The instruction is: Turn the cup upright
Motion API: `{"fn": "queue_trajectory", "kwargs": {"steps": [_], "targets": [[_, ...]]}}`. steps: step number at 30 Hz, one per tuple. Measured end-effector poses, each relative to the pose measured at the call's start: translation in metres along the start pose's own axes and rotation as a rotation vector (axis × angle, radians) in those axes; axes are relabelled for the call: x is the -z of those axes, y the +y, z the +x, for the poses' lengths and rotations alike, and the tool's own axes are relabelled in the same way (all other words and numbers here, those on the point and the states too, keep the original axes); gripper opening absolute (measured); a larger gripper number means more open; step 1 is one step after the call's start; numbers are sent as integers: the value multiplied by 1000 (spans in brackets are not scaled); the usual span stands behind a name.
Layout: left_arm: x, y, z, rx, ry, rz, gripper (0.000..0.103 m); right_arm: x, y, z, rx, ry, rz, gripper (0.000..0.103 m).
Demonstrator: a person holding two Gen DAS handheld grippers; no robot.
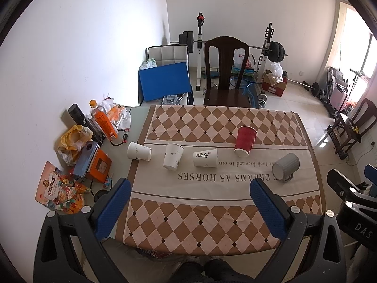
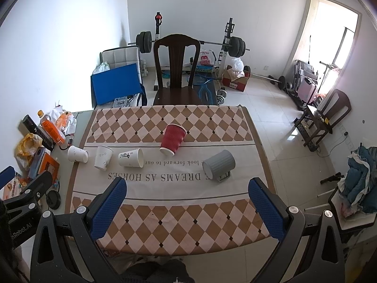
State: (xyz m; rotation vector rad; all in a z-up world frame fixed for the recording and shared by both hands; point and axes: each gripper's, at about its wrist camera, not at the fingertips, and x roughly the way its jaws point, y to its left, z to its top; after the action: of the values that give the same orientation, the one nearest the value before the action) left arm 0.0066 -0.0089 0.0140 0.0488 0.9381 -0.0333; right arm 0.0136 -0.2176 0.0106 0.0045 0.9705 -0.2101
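Note:
Several cups lie on their sides in a row across the checkered tablecloth [image 1: 212, 224]. From left: three white paper cups [image 1: 139, 152] [image 1: 173, 156] [image 1: 205, 158], a red ribbed paper cup [image 1: 245, 138] and a grey ribbed mug [image 1: 285, 166]. The right wrist view shows the same row: white cups [image 2: 77, 154] [image 2: 103, 157] [image 2: 131, 158], the red cup [image 2: 172, 139] and the grey mug [image 2: 219, 165]. My left gripper [image 1: 190, 189] is open and empty above the near part of the cloth. My right gripper [image 2: 187, 188] is open and empty, near the grey mug.
Clutter sits at the table's left edge: an orange bottle [image 1: 103, 122], a black cylinder [image 1: 81, 118], a yellow bag [image 1: 73, 139], a phone on an orange box [image 1: 94, 162], snack packets [image 1: 59, 191]. A dark wooden chair [image 1: 225, 70] stands behind the table. Weights fill the back.

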Motion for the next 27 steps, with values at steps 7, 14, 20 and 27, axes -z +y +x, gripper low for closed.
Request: {"fn": "queue_trajectory", "kwargs": {"steps": [7, 14, 20, 27], "targets": [[1, -1, 0, -1, -1, 1, 103, -1, 0, 0, 0, -1, 0, 103], [2, -3, -1, 4, 7, 2, 103, -2, 0, 2, 2, 1, 1, 103], [4, -3, 0, 6, 5, 2, 103, -3, 0, -1, 3, 0, -2, 103], [3, -3, 0, 5, 6, -1, 103, -9, 0, 0, 4, 0, -3, 103]]}}
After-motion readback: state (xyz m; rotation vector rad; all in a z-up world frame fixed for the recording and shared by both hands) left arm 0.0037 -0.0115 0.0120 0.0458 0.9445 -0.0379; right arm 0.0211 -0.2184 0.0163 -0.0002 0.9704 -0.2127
